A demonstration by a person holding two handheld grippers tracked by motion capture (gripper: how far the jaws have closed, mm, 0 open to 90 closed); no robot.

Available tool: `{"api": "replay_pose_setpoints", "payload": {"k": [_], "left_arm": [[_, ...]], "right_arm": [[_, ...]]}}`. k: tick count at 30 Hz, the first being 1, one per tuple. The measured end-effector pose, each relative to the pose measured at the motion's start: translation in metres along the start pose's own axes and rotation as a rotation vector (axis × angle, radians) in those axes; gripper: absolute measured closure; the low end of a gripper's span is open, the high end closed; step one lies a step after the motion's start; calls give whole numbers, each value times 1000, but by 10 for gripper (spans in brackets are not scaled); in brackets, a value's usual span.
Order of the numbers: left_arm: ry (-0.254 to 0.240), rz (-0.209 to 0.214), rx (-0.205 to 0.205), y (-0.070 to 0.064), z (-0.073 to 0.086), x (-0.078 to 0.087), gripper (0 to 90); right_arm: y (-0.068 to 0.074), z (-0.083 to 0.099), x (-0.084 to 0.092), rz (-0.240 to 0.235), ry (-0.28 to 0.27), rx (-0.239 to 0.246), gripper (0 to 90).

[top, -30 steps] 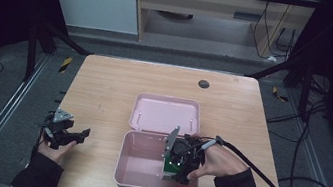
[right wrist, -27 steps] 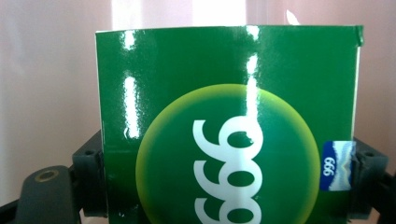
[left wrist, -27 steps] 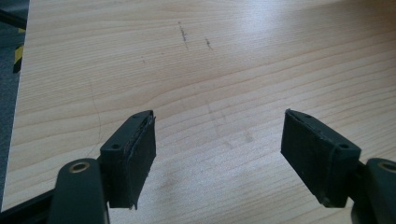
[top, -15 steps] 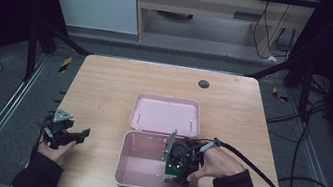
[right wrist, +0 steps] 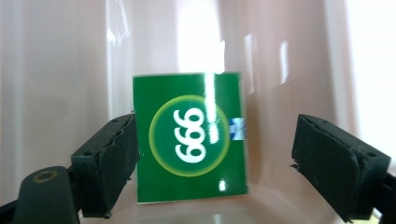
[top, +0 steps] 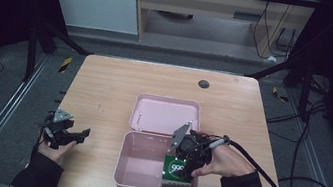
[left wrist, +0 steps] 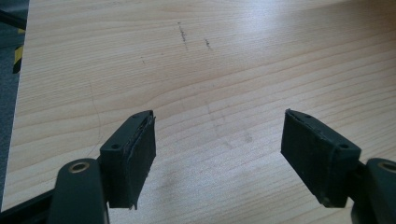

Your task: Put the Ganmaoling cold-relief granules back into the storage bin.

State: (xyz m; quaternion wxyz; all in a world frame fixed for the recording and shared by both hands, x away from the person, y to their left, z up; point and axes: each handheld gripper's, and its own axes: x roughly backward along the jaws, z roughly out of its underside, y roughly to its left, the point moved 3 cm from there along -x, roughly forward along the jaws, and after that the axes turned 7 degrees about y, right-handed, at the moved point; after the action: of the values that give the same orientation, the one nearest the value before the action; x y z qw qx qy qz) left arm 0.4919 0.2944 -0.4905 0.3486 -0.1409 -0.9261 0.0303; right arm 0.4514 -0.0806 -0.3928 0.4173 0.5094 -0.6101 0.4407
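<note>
right gripper (top: pixel 187 163) tilted down into pink box (top: pixel 134 169), fingers released around green packet (right wrist: pixel 189 137), left gripper (top: pixel 65 131) spread, resting level

Green box (top: pixel 175 168) partly hidden behind the right tool (top: pixel 189 164); its small blue label (right wrist: pixel 238 128) blurred, unreadable.

A rectangular light wooden desk (top: pixel 104 89) carried an open pink plastic box (top: pixel 142 168) at its near edge, the hinged lid (top: pixel 166 115) lying flat towards the middle, and a small dark round disc (top: pixel 203 84) near the far edge.
</note>
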Motion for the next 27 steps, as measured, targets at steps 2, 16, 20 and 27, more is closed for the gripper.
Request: {"api": "replay_pose_setpoints", "payload": {"k": [2,16,20,27], "left_arm": [[0,0,1,0,0,0,255],[3,1,-1,-1,0,1,265],[-1,0,2,-1,0,1,272],[3,1,-2,-1,0,1,288]], "right_arm": [[-1,2,8,17,-34,-17,162],[-15,45,62,241,-263,-207,255],[-18,65,65,298,-312,-313,219],[-21,106,50,412,-415,-517,157]]}}
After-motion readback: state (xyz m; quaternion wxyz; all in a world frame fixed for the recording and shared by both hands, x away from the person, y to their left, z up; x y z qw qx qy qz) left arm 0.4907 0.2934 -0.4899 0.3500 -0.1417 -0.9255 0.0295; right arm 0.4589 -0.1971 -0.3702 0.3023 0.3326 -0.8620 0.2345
